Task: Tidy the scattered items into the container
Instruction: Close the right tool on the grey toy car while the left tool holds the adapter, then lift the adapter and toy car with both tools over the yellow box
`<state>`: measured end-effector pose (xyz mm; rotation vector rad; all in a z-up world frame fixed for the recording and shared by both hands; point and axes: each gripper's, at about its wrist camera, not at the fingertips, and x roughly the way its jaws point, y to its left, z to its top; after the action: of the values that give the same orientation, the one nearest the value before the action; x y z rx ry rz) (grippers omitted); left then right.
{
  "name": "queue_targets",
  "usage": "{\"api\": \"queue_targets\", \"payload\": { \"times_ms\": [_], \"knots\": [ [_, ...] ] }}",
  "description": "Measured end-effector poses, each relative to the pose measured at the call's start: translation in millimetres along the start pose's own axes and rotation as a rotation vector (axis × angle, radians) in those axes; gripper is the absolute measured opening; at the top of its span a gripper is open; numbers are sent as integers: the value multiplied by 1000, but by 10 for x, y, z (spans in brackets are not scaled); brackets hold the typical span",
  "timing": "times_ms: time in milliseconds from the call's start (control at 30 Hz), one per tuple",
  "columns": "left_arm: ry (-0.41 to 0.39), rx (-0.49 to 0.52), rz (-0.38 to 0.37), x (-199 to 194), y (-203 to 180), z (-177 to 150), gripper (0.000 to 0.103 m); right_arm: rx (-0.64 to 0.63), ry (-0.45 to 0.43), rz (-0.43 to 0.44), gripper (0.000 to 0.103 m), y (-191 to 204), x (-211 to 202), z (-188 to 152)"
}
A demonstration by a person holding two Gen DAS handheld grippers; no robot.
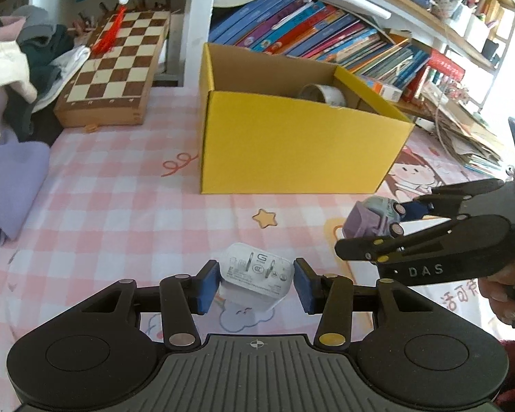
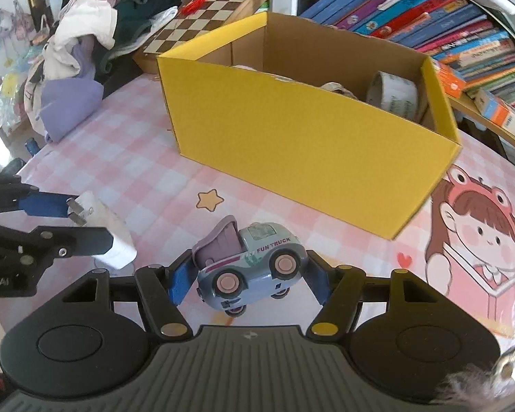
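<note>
The left gripper (image 1: 256, 286) is held low and level over the checked tablecloth (image 1: 120, 206), its two blue pads (image 1: 207, 286) set on either side of one white charger (image 1: 254, 279). The left pad appears to touch the charger; a narrow gap is seen at the right pad, so a firm grip cannot be confirmed. The charger's prongs are turned upward.

The right gripper (image 2: 247, 279) is likewise held low, to the right of the left one, and is closed around one toy truck (image 2: 250, 264), which is tilted with its back end raised and appears lifted off the cloth. In the left view the right gripper (image 1: 367, 237) is seen from the side, with the holder's hand (image 1: 501, 285) behind it.

One yellow box (image 2: 309, 144) stands open ahead of both grippers, well apart from them. Inside it, one roll of tape (image 2: 393, 94) is seen at the right end; other contents are partly hidden. Beyond the box, one chessboard (image 1: 116, 68), a pile of clothes (image 2: 96, 37) and rows of books (image 1: 309, 31) are visible.
</note>
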<state>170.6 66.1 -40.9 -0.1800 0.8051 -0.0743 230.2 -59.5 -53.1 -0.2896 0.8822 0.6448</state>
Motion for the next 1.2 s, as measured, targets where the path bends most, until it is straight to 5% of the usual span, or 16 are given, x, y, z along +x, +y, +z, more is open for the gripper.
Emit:
{"api": "queue_targets", "payload": {
  "times_ms": [633,1200],
  "knots": [
    [-97,49,-74,-257,-259,251,45,16,-45,-39,64,-174,-430,-84],
    [-319,114,-101,-475,-555,1133,45,-82,-240,-9,64,-608,-896,712]
  ]
}}
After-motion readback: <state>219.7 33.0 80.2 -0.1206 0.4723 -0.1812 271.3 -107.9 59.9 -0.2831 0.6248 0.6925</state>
